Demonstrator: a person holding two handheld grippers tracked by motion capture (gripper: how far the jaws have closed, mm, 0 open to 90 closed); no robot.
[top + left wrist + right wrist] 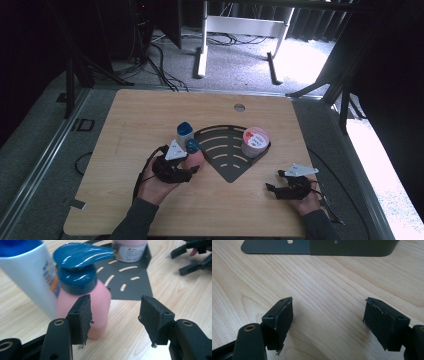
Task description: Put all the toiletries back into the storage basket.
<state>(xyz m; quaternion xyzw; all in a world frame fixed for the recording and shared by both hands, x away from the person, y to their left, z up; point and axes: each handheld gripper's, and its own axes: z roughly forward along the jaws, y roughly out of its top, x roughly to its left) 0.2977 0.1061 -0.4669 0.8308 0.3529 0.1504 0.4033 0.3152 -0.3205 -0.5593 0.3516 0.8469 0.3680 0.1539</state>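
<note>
A pink pump bottle [193,146] with a teal head stands on the wood just left of a black fan-shaped slotted tray [227,162]. A white bottle with a blue cap [184,132] stands right behind it. My left gripper [192,164] is open beside them. In the left gripper view the pink bottle [100,300] sits just past the left jaw, and bare wood fills the gap of the gripper [115,315]. A pink-lidded jar [255,141] stands in the tray's right corner. My right gripper [274,181] rests open on the table, right of the tray's tip.
The right gripper view has its gripper [328,317] over bare wood, with the tray's edge [274,247] ahead. In the left gripper view the white bottle [27,277] and the jar [128,248] flank the tray [135,287]. A round grommet hole [239,107] marks the table's far edge.
</note>
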